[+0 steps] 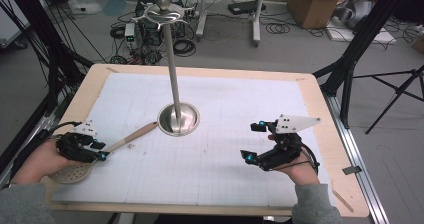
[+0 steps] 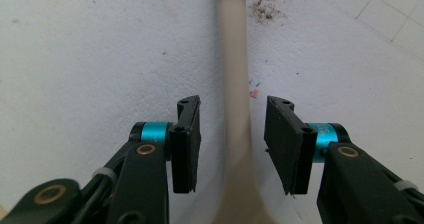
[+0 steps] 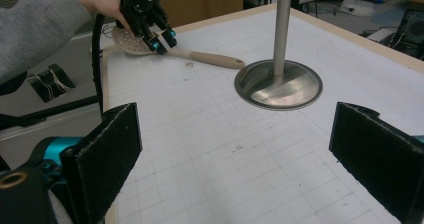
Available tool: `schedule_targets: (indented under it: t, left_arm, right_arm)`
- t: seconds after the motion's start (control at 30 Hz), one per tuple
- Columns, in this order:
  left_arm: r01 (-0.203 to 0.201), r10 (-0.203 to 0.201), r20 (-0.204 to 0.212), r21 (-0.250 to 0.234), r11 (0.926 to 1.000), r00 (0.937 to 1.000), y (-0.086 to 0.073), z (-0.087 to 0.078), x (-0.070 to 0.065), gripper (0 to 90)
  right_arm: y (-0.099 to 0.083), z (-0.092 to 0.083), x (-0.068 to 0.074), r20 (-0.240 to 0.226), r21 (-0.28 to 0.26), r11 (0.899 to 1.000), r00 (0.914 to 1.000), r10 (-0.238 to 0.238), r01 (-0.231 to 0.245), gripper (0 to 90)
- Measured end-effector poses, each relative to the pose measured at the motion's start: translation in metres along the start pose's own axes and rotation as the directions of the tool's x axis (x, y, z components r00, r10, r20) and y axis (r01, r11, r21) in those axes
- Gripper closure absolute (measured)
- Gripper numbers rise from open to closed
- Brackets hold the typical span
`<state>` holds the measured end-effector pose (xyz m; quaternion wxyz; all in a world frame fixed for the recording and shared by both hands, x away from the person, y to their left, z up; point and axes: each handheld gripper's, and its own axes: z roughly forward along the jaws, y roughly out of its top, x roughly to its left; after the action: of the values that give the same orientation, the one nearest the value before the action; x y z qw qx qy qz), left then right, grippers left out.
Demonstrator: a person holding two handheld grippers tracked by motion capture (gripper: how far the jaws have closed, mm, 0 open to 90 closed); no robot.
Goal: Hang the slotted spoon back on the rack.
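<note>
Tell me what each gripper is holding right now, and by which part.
Nothing is held. The left gripper is open, its jaws astride the handle of the beige wooden slotted spoon without touching it. The right gripper is open over the table.

High view: fixed overhead on the person's side, looking forward and down across the whole desk to the cluttered floor beyond.
Left gripper view: rides the left gripper, aimed steeply down, very near the white mat, along the wooden spoon handle.
Right gripper view: rides the right gripper, low and near-level, facing across the desk.
Shared: the steel stand and the spoon appear from above and from the right gripper view.
</note>
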<state>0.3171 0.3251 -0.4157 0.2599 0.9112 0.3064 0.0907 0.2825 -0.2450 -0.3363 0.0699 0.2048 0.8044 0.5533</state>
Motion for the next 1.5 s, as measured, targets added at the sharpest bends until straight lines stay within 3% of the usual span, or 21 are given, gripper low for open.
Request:
schedule_targets:
  t: [0.13, 0.47, 0.6, 0.67, 1.13, 1.4, 1.5]
  left_arm:
    - [0.0, 0.0, 0.011, 0.02, 0.9998, 0.9999, 0.0, 0.004, 0.0, 59.8]
    - [0.003, -0.003, 0.017, 0.016, 0.9999, 0.9999, 0.0, 0.005, -0.003, 71.0]
    - [-0.006, 0.006, 0.011, 0.019, 0.9998, 0.9999, 0.0, 0.005, -0.005, 73.8]
    - [-0.034, 0.034, 0.003, 0.025, 0.9991, 0.9994, 0.002, 0.005, -0.006, 77.3]
    - [-0.015, 0.015, -0.01, 0.03, 0.9995, 0.9998, 0.003, 0.004, -0.008, 78.0]
    - [0.004, -0.004, 0.012, -0.012, 0.9999, 0.9999, 0.002, -0.004, -0.008, 78.0]
    - [0.013, -0.013, -0.001, -0.035, 0.9993, 0.9999, 0.001, -0.011, -0.007, 78.0]
  right_arm:
    - [-0.001, 0.0, 0.0, -0.001, -0.001, 1.0, 1.0, -0.001, 0.001, 5.2]
    - [-0.001, -0.001, 0.0, 0.003, 0.003, 1.0, 1.0, -0.003, 0.003, 5.2]
    - [-0.001, 0.0, 0.0, 0.001, 0.009, 1.0, 1.0, -0.004, 0.004, 5.2]
    - [-0.001, 0.0, 0.001, -0.008, 0.005, 1.0, 1.0, 0.002, -0.002, 5.2]
    - [0.0, -0.001, 0.0, -0.008, 0.0, 1.0, 1.0, -0.003, 0.003, 5.2]
    - [0.0, 0.0, 0.0, -0.007, -0.002, 1.0, 1.0, -0.002, 0.002, 5.2]
    - [0.0, 0.0, 0.0, -0.006, 0.001, 1.0, 1.0, -0.001, 0.001, 5.2]
